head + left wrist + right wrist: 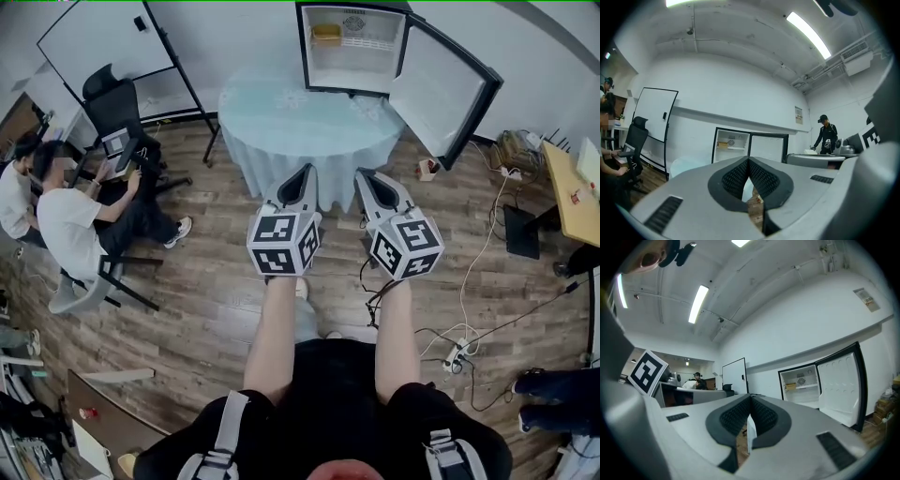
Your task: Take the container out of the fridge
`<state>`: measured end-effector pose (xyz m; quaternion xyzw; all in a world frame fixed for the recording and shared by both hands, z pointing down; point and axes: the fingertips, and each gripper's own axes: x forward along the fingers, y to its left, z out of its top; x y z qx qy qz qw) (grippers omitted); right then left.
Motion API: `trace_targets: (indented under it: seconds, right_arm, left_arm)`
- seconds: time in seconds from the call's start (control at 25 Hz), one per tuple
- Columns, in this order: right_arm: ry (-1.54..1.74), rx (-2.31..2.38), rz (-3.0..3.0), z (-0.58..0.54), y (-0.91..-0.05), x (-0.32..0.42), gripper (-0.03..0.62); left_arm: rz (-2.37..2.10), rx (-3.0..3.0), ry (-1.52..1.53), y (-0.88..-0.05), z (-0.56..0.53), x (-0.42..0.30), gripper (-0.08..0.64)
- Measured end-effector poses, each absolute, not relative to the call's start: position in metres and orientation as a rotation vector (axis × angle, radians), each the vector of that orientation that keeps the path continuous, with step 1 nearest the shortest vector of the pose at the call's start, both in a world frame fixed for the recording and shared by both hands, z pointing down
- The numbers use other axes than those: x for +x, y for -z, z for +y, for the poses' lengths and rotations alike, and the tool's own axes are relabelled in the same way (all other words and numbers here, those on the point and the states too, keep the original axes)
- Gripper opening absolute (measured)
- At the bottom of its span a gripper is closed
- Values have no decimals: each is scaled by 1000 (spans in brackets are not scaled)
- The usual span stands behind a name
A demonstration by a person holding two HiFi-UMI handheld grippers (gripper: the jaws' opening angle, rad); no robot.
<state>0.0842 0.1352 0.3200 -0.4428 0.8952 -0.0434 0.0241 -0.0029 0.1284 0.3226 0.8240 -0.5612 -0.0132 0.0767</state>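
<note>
Currently my left gripper (302,180) and right gripper (367,183) both have their jaws pressed together on nothing, well short of the round table draped in pale blue cloth (281,122). The small yellow container (326,35) sits on the upper shelf of the compact black fridge (303,47), whose white-lined door (441,89) is swung wide. I reckon I should step closer, spread one pair of jaws early and enter level, clear of that door.

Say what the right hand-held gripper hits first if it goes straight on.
Probably the table, at its near edge; if the right hand-held gripper clears the top, the wall left of the fridge. Height unclear.
</note>
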Motion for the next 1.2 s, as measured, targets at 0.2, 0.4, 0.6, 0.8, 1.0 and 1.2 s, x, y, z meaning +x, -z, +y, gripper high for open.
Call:
trace_targets:
  seconds: [0.2, 0.4, 0.6, 0.8, 1.0, 1.2]
  right_arm:
    - [156, -1476, 2711, 105, -327, 105, 6]
    - [190, -1561, 2658, 61, -330, 111, 6]
    - [198, -1559, 2689, 13, -339, 80, 6]
    - [222, -1526, 2732, -41, -346, 31, 6]
    - [233, -1499, 2760, -88, -347, -23, 6]
    - [194, -1498, 2768, -113, -342, -55, 6]
  left_arm:
    - [-1605, 2508, 27, -332, 99, 9, 2]
    - [-1552, 2536, 24, -332, 54, 6, 2]
    - [-1536, 2527, 27, -340, 5, -16, 2]
    - [-1577, 2481, 17, -347, -50, -67, 2]
    - [-1599, 2476, -14, -348, -95, -114, 2]
    - [-1610, 2491, 4, -341, -124, -145, 2]
